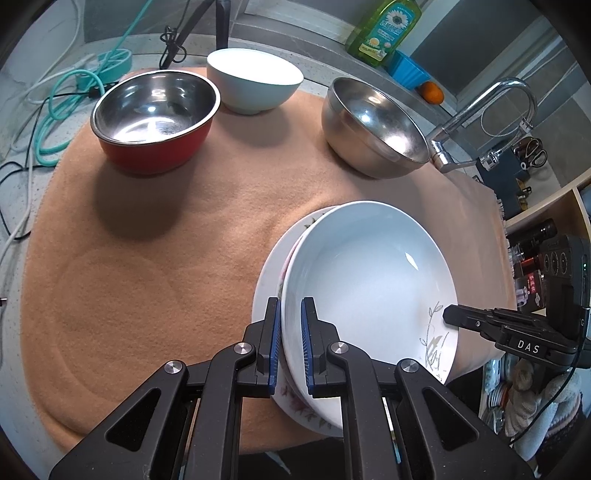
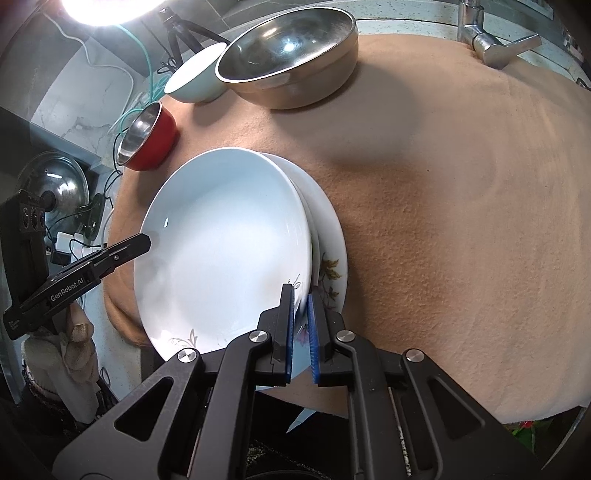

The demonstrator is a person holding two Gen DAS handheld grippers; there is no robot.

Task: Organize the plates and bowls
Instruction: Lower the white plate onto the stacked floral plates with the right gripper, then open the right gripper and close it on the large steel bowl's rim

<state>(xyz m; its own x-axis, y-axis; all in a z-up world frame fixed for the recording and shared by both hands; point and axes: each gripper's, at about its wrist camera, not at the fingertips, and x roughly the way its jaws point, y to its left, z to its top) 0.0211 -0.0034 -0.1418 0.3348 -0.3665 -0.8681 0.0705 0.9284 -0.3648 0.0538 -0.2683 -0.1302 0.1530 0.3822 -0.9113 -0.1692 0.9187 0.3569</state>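
A white deep plate [image 1: 365,280] with a grey leaf sprig lies over a flowered plate [image 1: 269,284] on the tan cloth [image 1: 147,258]. My left gripper [image 1: 290,343] is shut on the white plate's near rim. My right gripper [image 2: 301,328] is shut on the same plate's opposite rim [image 2: 221,236]; the flowered plate [image 2: 330,254] shows beneath. Each gripper shows in the other's view, the right [image 1: 480,321] and the left [image 2: 110,254]. A red steel-lined bowl [image 1: 155,118], a pale blue bowl [image 1: 255,79] and a steel bowl [image 1: 373,129] stand at the back.
A tap [image 1: 476,122] rises at the cloth's far right. A green soap bottle [image 1: 384,29] and an orange [image 1: 432,91] sit behind. Cables [image 1: 55,110] lie at the left. Shelves [image 1: 546,236] with bottles stand to the right. A pot lid [image 2: 55,184] lies below the counter.
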